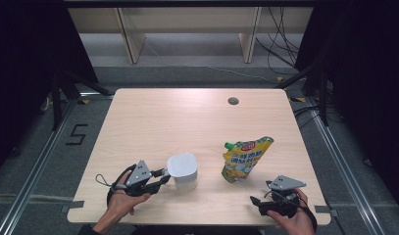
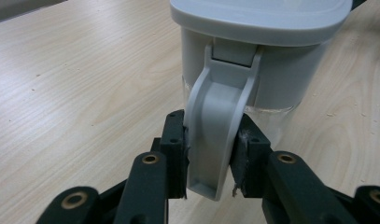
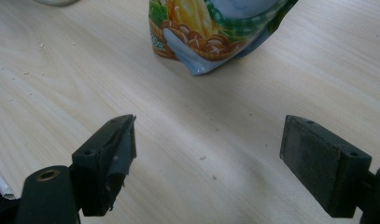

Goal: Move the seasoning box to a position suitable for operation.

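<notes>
The white jug (image 2: 253, 51) stood lidded on the table (image 1: 187, 117), contents hidden, its handle (image 2: 215, 140) clamped between the left gripper (image 2: 211, 156) fingers. Ahead of the right gripper (image 3: 206, 149), whose fingers gaped wide, leaned a yellow pouch (image 3: 211, 32), top cut off.

On the table (image 1: 138, 122) right now: one white lidded jug (image 1: 183, 171), one yellow spouted pouch (image 1: 246, 157), and two handheld grippers, left gripper (image 1: 163, 177) and right gripper (image 1: 256, 203)
</notes>
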Motion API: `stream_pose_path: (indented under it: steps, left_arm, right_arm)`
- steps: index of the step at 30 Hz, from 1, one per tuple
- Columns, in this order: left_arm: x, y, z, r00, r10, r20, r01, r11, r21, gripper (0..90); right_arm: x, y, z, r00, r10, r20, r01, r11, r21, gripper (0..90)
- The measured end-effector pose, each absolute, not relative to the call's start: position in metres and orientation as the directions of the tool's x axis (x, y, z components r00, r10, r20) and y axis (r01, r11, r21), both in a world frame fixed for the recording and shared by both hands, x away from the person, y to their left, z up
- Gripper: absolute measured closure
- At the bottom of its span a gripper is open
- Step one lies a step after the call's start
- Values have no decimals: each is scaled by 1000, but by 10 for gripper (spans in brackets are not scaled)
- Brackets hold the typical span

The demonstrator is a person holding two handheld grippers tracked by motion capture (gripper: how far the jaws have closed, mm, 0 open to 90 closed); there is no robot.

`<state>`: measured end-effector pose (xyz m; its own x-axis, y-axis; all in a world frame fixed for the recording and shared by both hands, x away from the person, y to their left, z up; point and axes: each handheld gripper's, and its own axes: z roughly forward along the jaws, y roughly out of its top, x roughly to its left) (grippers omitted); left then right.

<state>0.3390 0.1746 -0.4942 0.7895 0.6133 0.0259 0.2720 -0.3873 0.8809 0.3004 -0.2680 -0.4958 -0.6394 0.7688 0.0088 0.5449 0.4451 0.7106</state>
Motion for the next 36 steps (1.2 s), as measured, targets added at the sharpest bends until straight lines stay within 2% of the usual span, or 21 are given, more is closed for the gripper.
stream_pose_path:
  steps: [6,13,16,22,36]
  left_arm:
    - [332,171,-495,782,623,1,289,-365,885,687]
    - [326,164,-495,809,588,9,268,-383,884,686]
    - [323,159,-494,826,563,7,261,-394,881,685]
    - [319,154,-494,828,561,3,263,-393,881,685]
    - [308,145,-493,842,540,-16,267,-390,881,683]
  right_arm:
    - [301,-268,-496,-635,772,14,547,437,714,194]
    - [301,-268,-496,-639,769,10,541,440,717,195]
    - [301,-269,-496,-637,769,43,565,428,706,195]
    - [302,-272,-498,-637,771,2,534,440,722,196]
    - [301,-271,-497,-629,777,17,552,431,714,196]
